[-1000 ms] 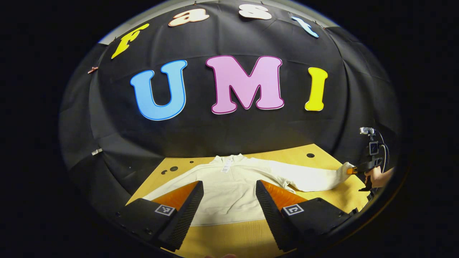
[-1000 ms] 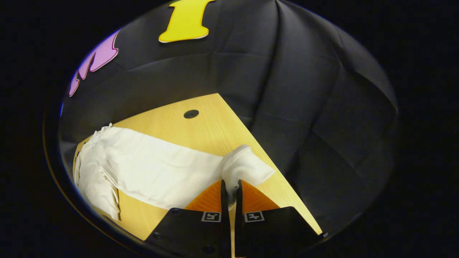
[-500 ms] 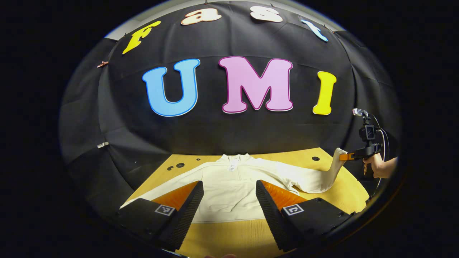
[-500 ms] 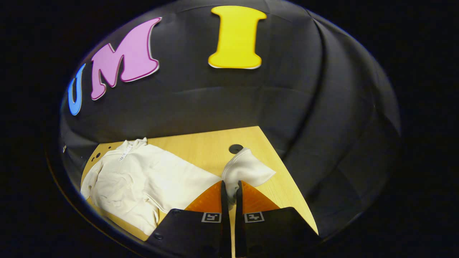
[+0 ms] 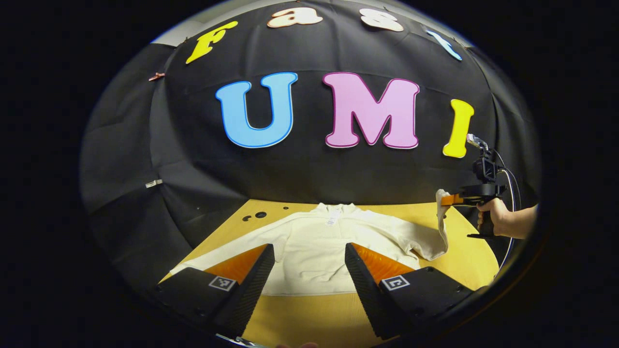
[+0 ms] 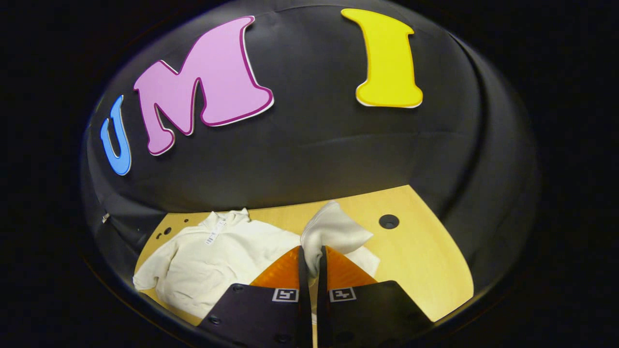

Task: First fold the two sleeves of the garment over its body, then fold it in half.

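Since a second before, the right gripper [image 6: 309, 261] had lifted the sleeve [image 6: 333, 232] off the tabletop [image 6: 425, 261] and carried it from the right edge inward toward the body of the garment [image 6: 213, 261]. Its fingers were pinched tight on the cuff, and in the left gripper view a hand [image 5: 493, 217] held it level above the right edge, the sleeve hanging below. That view also showed the garment spread flat toward the far edge, with the left gripper [image 5: 309, 275] wide open, holding nothing, above the near edge.

right tongs [image 6: 309, 253] risen, sleeve cuff [image 6: 333, 229] lifted inward over garment [image 6: 217, 258]
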Motion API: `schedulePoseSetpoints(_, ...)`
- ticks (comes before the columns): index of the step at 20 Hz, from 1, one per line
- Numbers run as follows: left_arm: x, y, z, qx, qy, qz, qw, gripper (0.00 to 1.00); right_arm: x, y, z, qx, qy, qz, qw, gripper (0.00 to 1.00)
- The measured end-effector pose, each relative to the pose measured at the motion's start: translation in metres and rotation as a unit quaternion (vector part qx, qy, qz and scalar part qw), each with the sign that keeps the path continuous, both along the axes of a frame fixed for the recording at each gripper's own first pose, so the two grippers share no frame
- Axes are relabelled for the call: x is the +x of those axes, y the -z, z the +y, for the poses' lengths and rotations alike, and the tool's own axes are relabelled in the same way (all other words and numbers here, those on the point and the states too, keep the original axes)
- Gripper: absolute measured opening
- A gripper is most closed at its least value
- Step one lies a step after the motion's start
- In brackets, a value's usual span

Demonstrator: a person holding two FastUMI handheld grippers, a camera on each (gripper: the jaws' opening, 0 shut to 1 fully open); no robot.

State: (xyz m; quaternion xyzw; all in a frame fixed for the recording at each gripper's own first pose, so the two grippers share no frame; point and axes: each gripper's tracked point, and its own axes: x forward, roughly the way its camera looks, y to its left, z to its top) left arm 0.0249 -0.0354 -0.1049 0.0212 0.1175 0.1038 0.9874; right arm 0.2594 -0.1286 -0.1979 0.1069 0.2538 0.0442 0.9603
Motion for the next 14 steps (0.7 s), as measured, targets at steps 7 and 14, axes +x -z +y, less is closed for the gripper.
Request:
schedulePoseSetpoints(7,-0.016,0.01,0.041,-0.011,-0.03,0.016,0.999,0.94,-0.003,0.014,0.084,0.045,-0.027,0.015,0.999,0.08)
schedulePoseSetpoints(14,-0.018,0.013,0.054,-0.026,-0.012,0.025,0.999,0.94,-0.034,0.003,0.039,-0.028,-0.015,0.013,0.999,0.08)
